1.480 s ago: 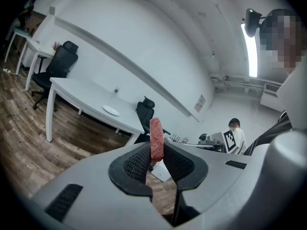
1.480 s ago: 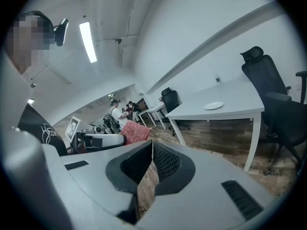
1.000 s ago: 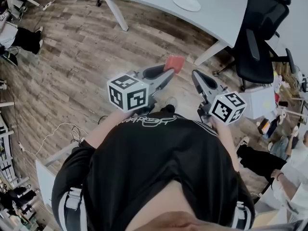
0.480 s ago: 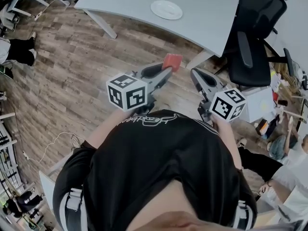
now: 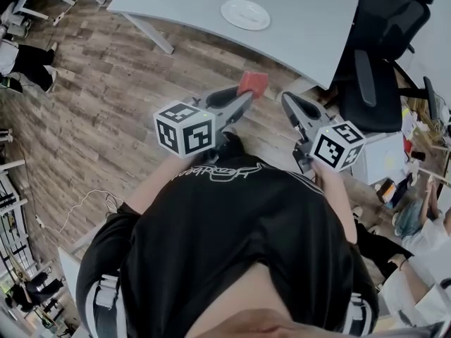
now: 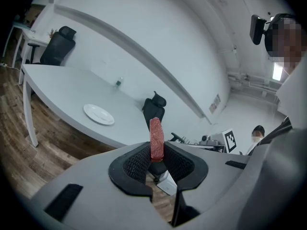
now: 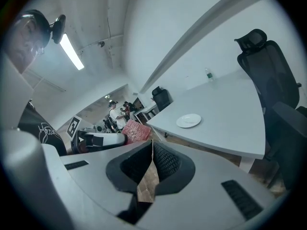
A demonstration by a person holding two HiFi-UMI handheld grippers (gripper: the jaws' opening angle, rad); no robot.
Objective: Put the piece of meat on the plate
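Wood floor (image 5: 106, 104) below, left claw (image 5: 246, 96) outstretched, tight on meat (image 5: 253, 84), right claw (image 5: 287, 101) alongside, closed.

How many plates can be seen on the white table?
1. The white plate lies on the table, near the edge closest to the person. Part of the table is out of frame, so more may be hidden.
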